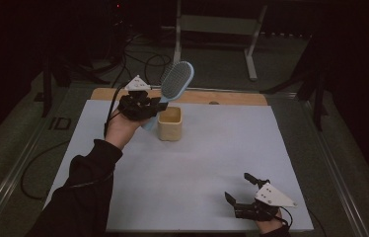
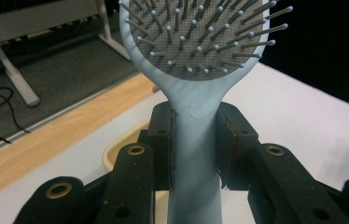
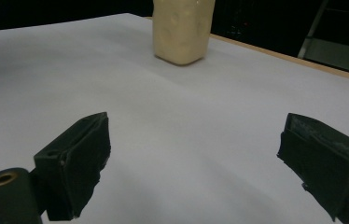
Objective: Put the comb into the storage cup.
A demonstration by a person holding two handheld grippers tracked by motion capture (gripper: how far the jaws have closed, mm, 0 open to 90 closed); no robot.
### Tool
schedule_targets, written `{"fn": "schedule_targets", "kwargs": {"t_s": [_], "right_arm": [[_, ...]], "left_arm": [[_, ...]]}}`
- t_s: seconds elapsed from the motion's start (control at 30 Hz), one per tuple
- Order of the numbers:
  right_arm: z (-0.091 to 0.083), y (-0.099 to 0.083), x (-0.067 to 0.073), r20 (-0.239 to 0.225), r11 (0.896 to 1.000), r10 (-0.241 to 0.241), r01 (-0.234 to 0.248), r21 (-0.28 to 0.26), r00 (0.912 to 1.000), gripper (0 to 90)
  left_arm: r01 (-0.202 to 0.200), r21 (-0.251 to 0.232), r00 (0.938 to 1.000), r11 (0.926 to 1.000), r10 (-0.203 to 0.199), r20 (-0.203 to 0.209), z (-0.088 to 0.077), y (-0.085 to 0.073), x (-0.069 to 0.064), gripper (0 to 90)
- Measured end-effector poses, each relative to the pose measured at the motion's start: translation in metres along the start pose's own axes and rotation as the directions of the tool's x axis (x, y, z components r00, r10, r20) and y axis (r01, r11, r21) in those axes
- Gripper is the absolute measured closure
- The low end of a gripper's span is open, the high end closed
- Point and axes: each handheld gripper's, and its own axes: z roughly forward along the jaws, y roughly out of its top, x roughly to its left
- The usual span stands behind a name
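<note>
A pale blue hairbrush is held up over the back of the table, bristle head tilted up and to the right. My left gripper is shut on its handle, with a black pad on each side. Just to the right of and below that gripper stands a cream square cup, open at the top; its rim peeks out behind the jaws. My right gripper rests near the table's front right, jaws wide open with nothing between them, facing the cup.
A white sheet covers the table, with a strip of bare wood along the back edge. Behind the table are a grey metal frame and loose cables on the floor.
</note>
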Motion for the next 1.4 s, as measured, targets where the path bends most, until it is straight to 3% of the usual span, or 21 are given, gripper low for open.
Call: {"fn": "schedule_targets", "kwargs": {"t_s": [0.2,0.33,0.7,0.83,1.0,1.13,1.2,1.4], "right_arm": [[-0.001,0.0,-0.001,0.004,1.0,0.002,-0.002,-0.004,1.0,8.8],[-0.001,0.0,0.0,0.003,1.0,0.003,-0.003,-0.005,1.0,8.8],[-0.002,0.0,0.0,0.005,1.0,0.002,-0.002,-0.006,1.0,8.8],[-0.003,0.0,0.0,0.006,1.0,0.0,0.0,-0.005,1.0,8.8],[-0.003,0.0,0.0,0.006,1.0,0.001,-0.001,-0.007,1.0,8.8],[-0.004,0.0,0.0,0.004,1.0,0.003,-0.003,-0.009,1.0,8.8],[-0.004,0.0,0.0,0.004,1.0,0.007,-0.007,-0.008,1.0,8.8],[-0.004,0.0,0.0,0.005,1.0,0.008,-0.008,-0.011,1.0,8.8]], "left_arm": [[-0.001,-0.045,0.9998,0.999,0.001,-0.018,0.003,0.014,-0.001,70.1],[0.03,-0.076,0.9995,0.9966,-0.03,-0.003,0.008,0.02,0.004,70.1],[0.039,-0.126,0.9992,0.9913,-0.039,0.001,0.031,0.027,0.011,70.1],[0.032,-0.162,0.9995,0.9863,-0.03,0.013,0.037,0.028,0.014,70.1],[0.056,-0.229,0.9983,0.9719,-0.052,0.025,0.041,0.03,0.018,70.1],[0.046,-0.234,0.9989,0.9712,-0.047,0.002,0.046,0.029,0.02,70.1],[0.06,-0.246,0.9982,0.9674,-0.058,0.015,0.048,0.027,0.023,70.1],[0.055,-0.302,0.9982,0.9519,-0.059,-0.006,0.054,0.021,0.029,70.1]]}}
